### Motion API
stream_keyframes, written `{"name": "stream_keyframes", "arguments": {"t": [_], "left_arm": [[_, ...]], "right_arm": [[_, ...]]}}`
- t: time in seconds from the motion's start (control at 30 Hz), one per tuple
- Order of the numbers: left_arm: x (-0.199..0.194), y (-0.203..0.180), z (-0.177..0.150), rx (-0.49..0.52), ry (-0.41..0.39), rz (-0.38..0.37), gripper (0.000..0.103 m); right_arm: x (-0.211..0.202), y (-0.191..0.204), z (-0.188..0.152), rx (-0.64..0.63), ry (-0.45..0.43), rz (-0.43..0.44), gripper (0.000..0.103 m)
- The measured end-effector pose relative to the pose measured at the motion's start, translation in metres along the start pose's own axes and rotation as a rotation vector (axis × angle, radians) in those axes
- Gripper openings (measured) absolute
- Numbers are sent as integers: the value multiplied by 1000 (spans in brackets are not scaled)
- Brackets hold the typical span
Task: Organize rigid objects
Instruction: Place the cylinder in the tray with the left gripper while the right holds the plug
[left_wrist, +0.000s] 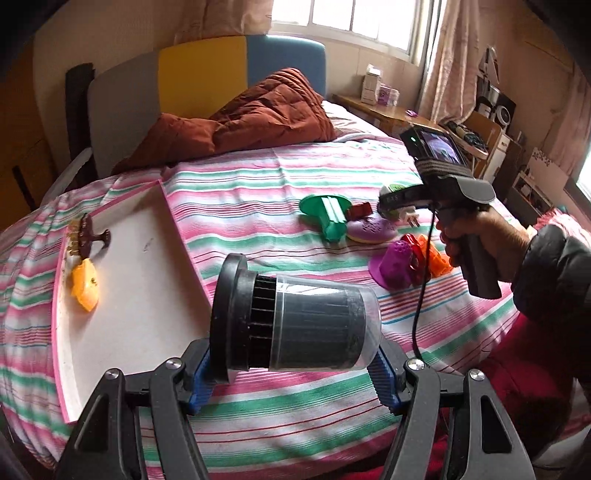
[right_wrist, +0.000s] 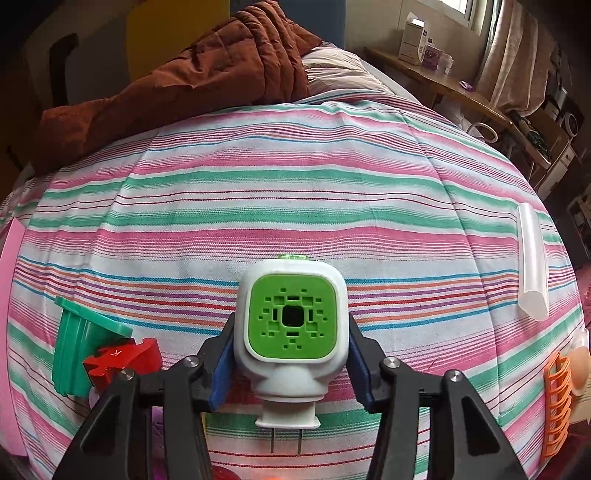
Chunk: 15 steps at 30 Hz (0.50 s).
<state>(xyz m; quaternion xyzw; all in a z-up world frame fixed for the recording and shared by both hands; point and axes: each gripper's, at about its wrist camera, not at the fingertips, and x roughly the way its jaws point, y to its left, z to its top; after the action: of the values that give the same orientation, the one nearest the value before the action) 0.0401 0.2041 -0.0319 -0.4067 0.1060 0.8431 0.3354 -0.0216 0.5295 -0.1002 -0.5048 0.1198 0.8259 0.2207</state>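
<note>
My left gripper is shut on a black cylindrical filter with a clear cover, held sideways above the bed, just right of the white pink-rimmed tray. The tray holds a yellow piece and a brown hook-shaped piece. My right gripper is shut on a white and green plug-in device with its prongs pointing down, held above the striped bedsheet. That gripper and its device also show in the left wrist view.
On the bed lie a green funnel-shaped piece, a red piece, a purple disc, a purple cup, an orange basket and a clear tube. A brown quilt lies at the head.
</note>
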Motion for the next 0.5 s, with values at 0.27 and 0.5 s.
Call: {"name": "stream_keyframes", "arguments": {"t": [0.27,0.5], "left_arm": [[-20,86,8,-229,-17,59,69],[-25,161,2,-381,-12,158,69]], "right_arm": [[2,2,-1,-20,-5,-10,52],[3,1,0,-20,-2,0,52]]}}
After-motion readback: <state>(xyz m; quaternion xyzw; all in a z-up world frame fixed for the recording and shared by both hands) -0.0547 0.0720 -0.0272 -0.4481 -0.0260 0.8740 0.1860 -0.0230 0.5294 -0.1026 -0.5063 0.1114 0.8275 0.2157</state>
